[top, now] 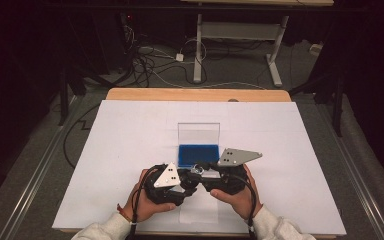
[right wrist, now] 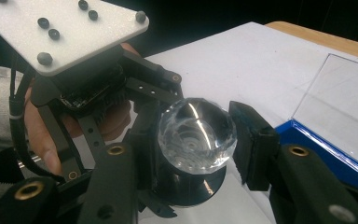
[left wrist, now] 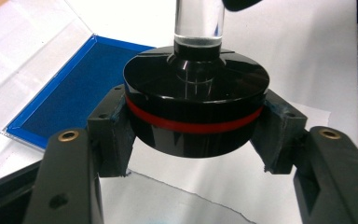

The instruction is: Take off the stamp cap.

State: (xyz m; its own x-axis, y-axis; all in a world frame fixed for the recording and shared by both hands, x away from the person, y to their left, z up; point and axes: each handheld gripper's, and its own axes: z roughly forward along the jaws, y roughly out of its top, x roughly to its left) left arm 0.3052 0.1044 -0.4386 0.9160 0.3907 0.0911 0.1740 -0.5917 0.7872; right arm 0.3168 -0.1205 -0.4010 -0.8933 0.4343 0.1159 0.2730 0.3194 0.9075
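Here, a stamp with a round black base [left wrist: 196, 112], ringed by a red band, is pinched at its rim by the left gripper [left wrist: 193, 135], whose padded jaws are pressed against opposite sides of the disc. From that base a clear stem is seen rising to a faceted, glass-like knob [right wrist: 196, 133], which is flanked by the jaws of the right gripper [right wrist: 193, 140]; whether both of those jaws touch the knob cannot be told. In the high view the stamp [top: 196, 170] is held between the two grippers above the near middle of the white sheet [top: 130, 150] covering the table. Just beyond it a blue ink pad [top: 198, 155] is laid open, its transparent lid [top: 198, 133] stood upright. Bare sheet is left on both sides and behind the pad, with the wooden table edge [top: 195, 94] showing at the far end.
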